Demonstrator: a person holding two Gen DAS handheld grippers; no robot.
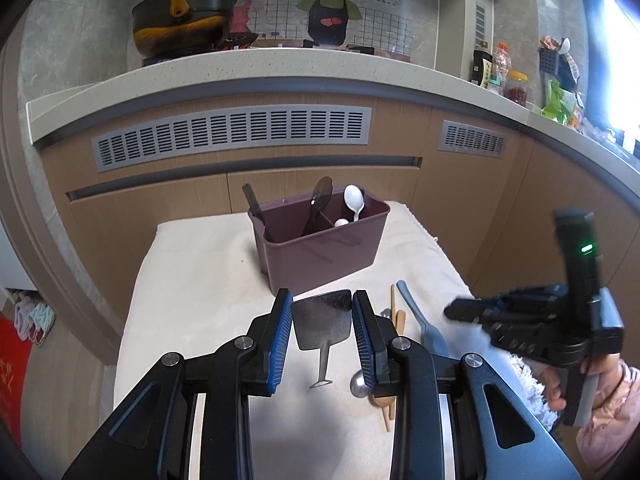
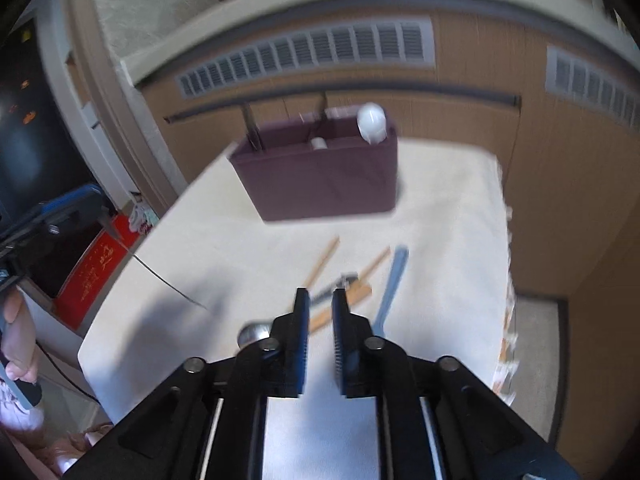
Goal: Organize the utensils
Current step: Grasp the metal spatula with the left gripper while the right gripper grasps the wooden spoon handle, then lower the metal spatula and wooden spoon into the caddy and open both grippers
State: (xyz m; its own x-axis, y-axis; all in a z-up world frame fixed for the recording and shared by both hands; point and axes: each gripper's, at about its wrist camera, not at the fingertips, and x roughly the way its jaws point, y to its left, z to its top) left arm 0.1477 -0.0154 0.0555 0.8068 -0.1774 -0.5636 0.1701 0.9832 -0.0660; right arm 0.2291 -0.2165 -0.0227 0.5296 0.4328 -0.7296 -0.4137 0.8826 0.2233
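A metal spatula (image 1: 320,320) is clamped by its blade between the blue pads of my left gripper (image 1: 322,294), its thin handle hanging toward the cloth-covered table (image 1: 192,280). In the right wrist view the spatula (image 2: 160,276) is edge-on in the air beside the left gripper (image 2: 94,202). A purple utensil holder (image 1: 320,240) (image 2: 320,176) stands behind, holding a black spoon (image 1: 320,200) and white spoons (image 1: 354,200). My right gripper (image 2: 321,294) (image 1: 450,312) hovers over loose chopsticks (image 2: 320,264), a blue-grey spoon (image 2: 394,280) and a metal spoon (image 2: 252,334), its jaws slightly apart with nothing between them.
Wooden cabinet fronts with grey vents (image 1: 232,132) rise right behind the table. The counter (image 1: 280,64) above carries a black pot (image 1: 184,24) and jars (image 1: 516,88). A red mat (image 2: 96,272) lies on the floor to the left. The table's right edge (image 2: 504,240) drops off.
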